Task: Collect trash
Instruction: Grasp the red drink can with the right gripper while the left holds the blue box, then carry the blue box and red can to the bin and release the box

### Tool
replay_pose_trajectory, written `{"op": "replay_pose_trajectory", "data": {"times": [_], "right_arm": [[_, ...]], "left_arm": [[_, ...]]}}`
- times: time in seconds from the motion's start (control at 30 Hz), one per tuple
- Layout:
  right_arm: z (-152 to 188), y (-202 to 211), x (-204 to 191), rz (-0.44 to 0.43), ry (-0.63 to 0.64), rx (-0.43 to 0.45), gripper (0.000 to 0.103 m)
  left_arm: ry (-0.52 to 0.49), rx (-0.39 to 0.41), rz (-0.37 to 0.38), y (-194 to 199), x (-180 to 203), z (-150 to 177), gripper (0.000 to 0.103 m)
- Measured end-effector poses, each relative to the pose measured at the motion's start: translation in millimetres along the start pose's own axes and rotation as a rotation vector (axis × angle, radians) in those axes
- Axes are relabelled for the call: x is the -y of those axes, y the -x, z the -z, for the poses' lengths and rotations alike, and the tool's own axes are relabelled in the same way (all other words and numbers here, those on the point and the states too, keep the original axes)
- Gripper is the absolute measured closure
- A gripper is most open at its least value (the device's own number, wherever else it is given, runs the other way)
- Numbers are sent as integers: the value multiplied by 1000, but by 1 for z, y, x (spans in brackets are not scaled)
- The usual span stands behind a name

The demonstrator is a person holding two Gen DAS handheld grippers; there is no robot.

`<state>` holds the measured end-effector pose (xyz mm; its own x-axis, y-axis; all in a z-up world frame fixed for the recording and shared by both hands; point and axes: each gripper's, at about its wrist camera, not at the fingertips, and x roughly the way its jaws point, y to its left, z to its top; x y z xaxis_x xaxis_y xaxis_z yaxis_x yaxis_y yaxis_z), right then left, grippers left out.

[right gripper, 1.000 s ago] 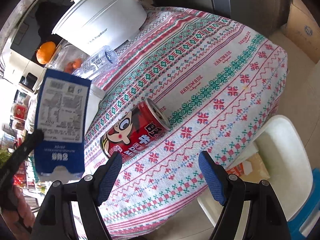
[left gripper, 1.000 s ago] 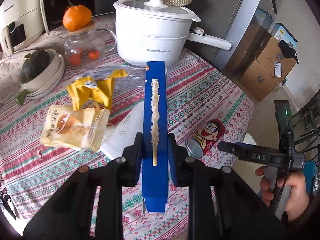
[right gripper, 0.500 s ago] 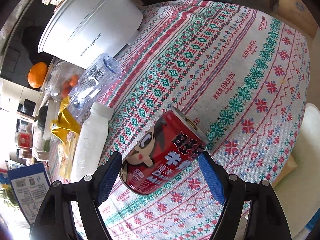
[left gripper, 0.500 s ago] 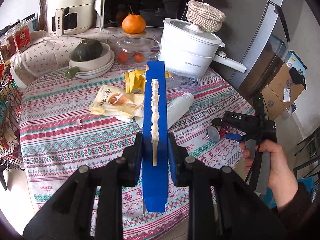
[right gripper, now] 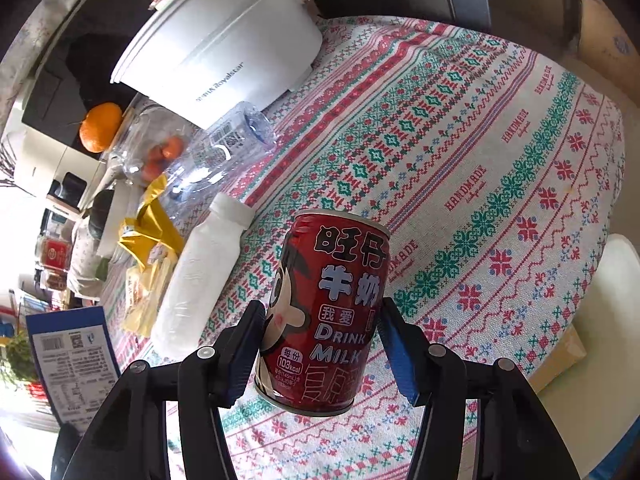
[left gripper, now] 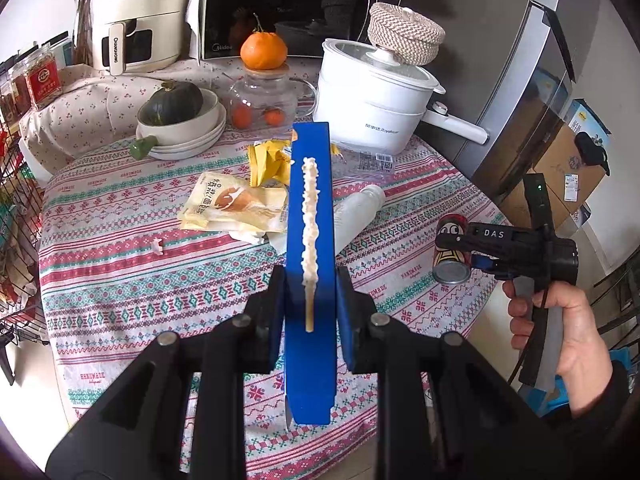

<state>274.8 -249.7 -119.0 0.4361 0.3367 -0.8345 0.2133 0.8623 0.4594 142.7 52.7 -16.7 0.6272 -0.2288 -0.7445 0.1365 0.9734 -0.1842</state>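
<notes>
We held a flat blue carton (left gripper: 310,216), edge-on, clamped in the left gripper (left gripper: 310,312) above the patterned tablecloth (left gripper: 120,248). The right gripper (right gripper: 320,344) was closing its jaws around a red milk can (right gripper: 332,300) near the table's right edge; its blue pads (right gripper: 396,356) flanked the can, contact uncertain.

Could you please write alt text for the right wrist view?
The right claw is closing around a red milk can lying on a patterned tablecloth. A white bottle, a clear bottle and yellow wrappers lie behind.
</notes>
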Motion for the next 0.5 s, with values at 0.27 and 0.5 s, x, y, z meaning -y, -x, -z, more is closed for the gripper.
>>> {"op": "replay_pose_trajectory", "data": {"times": [0.27, 0.5], "right_arm": [[23, 72, -3, -17, 123, 88, 45], [51, 132, 31, 17, 157, 167, 45]], "left_arm": [[-49, 21, 41, 10, 23, 3, 78], [-100, 36, 145, 11, 59, 7, 78]]}}
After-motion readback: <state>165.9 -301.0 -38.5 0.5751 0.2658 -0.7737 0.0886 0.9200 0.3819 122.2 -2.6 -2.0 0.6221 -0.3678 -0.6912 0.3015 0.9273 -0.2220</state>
